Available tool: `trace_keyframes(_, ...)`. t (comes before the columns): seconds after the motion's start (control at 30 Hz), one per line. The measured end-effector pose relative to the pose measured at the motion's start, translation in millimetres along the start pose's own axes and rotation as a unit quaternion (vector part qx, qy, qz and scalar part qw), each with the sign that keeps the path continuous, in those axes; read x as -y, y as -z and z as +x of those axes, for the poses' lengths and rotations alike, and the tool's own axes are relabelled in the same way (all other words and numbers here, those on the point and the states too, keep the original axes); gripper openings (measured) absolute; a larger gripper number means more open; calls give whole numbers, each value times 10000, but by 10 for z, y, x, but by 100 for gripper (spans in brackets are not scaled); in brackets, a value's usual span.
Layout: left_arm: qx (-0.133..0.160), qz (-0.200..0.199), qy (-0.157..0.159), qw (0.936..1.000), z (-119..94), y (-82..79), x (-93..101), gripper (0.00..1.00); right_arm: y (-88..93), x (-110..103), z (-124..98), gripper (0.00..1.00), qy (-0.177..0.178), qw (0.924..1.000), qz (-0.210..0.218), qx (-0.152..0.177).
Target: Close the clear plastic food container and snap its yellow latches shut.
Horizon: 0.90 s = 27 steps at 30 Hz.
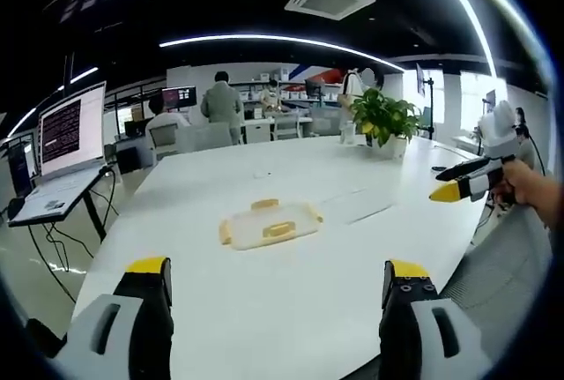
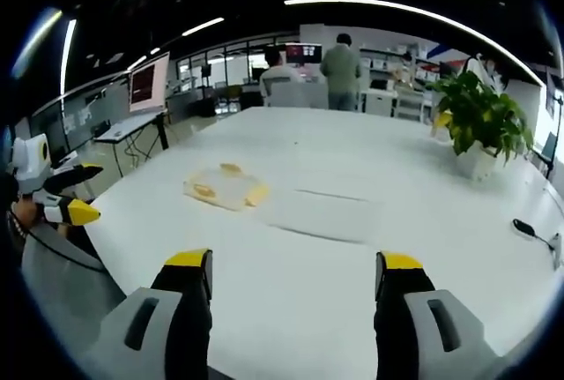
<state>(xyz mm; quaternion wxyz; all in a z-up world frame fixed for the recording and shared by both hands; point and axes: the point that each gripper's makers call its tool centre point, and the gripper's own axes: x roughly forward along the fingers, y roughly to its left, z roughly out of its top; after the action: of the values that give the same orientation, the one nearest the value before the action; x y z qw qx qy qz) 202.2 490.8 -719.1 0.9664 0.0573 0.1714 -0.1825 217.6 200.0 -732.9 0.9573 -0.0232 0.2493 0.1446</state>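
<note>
Clear container (image 1: 269,224) with yellow latches (image 1: 278,229) lying on white tabletop (image 1: 264,309), left tool (image 1: 276,276) at 6 o'clock, spread wide, empty, right tool (image 2: 293,271) likewise wide, potted plant (image 1: 385,119) at 1 o'clock.

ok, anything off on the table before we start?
Nothing stands out. The food container lies flat on the white table, lid on, with no spill or visible damage. Whether its yellow latches are snapped down is too small to tell. Both hand-held grippers are open and well short of it.
</note>
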Motion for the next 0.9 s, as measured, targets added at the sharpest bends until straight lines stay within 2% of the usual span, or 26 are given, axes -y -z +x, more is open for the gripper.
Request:
trace_keyframes(0.27,-215,3,80,9997,26,83,24,97,129,63,29,73,152,9994,-1,-303)
trace_keyframes(0.4,-193,-12,101,9998,27,77,29,97,86,73,2,72,139,9997,130,-172)
trace_keyframes(0.53,-156,-71,65,9998,21,62,9,97,97,56,15,76,132,9996,113,-210)
trace_keyframes(0.63,-73,-86,-10,9999,14,34,-23,97,79,-27,31,75,-61,9998,53,-183)
trace_keyframes(0.77,-131,-81,-160,9998,13,63,-88,97,92,-112,53,74,-256,9994,6,-223)
trace_keyframes(0.9,-211,-156,-97,9996,20,84,-72,98,113,-157,56,74,-344,9990,-55,-288)
